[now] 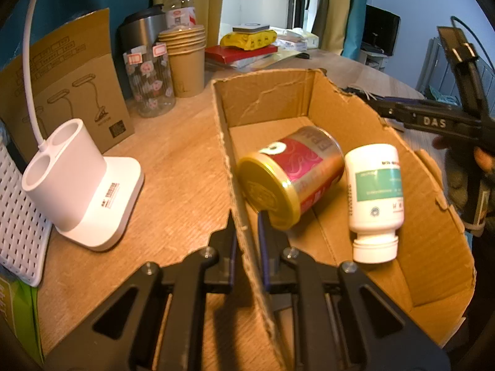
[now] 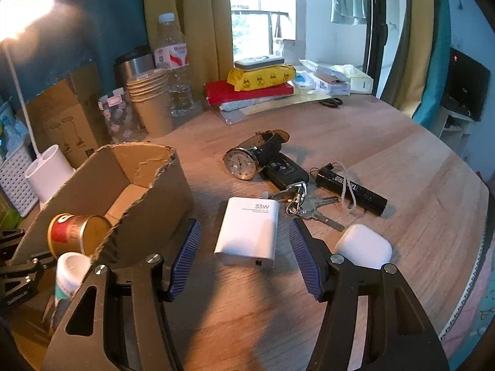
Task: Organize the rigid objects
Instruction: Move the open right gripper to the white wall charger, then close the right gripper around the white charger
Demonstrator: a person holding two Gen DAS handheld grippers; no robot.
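White charger between parted right tongs only; left tongs clamped on box wall.

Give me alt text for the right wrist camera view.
Open right gripper straddles a white charger on a wooden table. Beyond lie a watch, keys and flashlight; a cardboard box sits left.

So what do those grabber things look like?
Each hand-held gripper is black plastic with cut-out triangular arms, silver round bolts and blue ribbed pads: the left hand-held gripper and right hand-held gripper match. White letters "DAS" mark the right one's side.
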